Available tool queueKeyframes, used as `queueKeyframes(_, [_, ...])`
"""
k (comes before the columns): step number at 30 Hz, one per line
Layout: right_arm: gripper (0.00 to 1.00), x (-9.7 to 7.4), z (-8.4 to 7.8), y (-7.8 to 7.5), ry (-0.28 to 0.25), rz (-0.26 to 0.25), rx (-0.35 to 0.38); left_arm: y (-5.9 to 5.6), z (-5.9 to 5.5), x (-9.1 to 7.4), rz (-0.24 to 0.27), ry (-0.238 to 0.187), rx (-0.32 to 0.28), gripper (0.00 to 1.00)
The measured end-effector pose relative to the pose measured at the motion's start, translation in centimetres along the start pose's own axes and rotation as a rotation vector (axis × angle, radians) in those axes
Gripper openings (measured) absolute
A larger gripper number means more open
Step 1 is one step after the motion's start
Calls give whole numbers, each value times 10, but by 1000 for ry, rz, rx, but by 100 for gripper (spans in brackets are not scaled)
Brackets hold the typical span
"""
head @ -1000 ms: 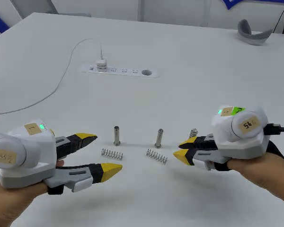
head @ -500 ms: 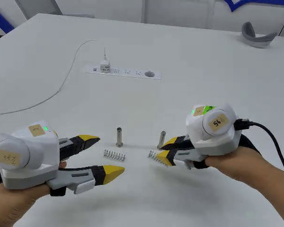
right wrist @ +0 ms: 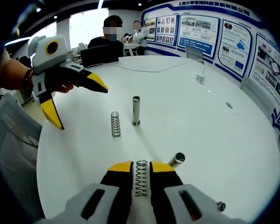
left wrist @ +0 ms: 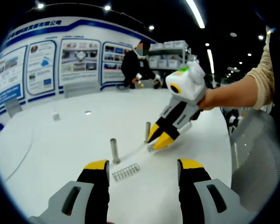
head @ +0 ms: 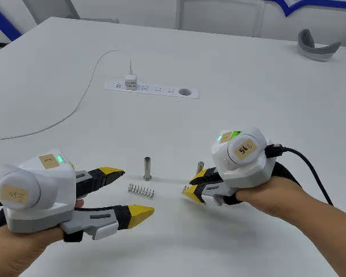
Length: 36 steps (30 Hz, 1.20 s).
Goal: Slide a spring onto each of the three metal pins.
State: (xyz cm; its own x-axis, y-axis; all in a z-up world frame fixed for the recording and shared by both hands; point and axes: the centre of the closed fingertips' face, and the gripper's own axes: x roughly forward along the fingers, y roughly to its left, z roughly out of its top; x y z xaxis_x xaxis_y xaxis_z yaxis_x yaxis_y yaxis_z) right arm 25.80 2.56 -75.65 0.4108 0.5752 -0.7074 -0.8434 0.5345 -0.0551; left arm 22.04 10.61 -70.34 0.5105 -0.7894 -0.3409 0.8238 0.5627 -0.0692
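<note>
Spring (right wrist: 141, 179) is pinched between the right gripper's (right wrist: 141, 167) jaws, just beside the middle pin (right wrist: 176, 159); the left gripper (left wrist: 143, 164) is held spread near the other spring (left wrist: 126, 171). It could be flicked away if squeezed off-centre, or the pin toppled by a misaligned approach.

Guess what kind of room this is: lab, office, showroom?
Probably a company showroom or open office, not a workshop: blue-trimmed display boards line the wall, ceiling strip lights run overhead, and the work sits on a large white table with a power strip.
</note>
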Motion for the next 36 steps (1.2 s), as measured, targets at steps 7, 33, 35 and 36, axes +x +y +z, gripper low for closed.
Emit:
queueKeyframes(7, [15,8,-5,0,30,8,14,0,0,-2,5,-1,-1,60])
queueKeyframes(33, [12,0,-1,6,25,14,2,-3,-2,-2,0,1,-5,60])
queueKeyframes(35, [12,-4,2,7,17,8,-4,-4,-2,-2,-3,0,-4,59])
queueKeyframes(36, [12,-6,3,7,11,5,-9,-4,-1,-2,-4,-1,-3,59])
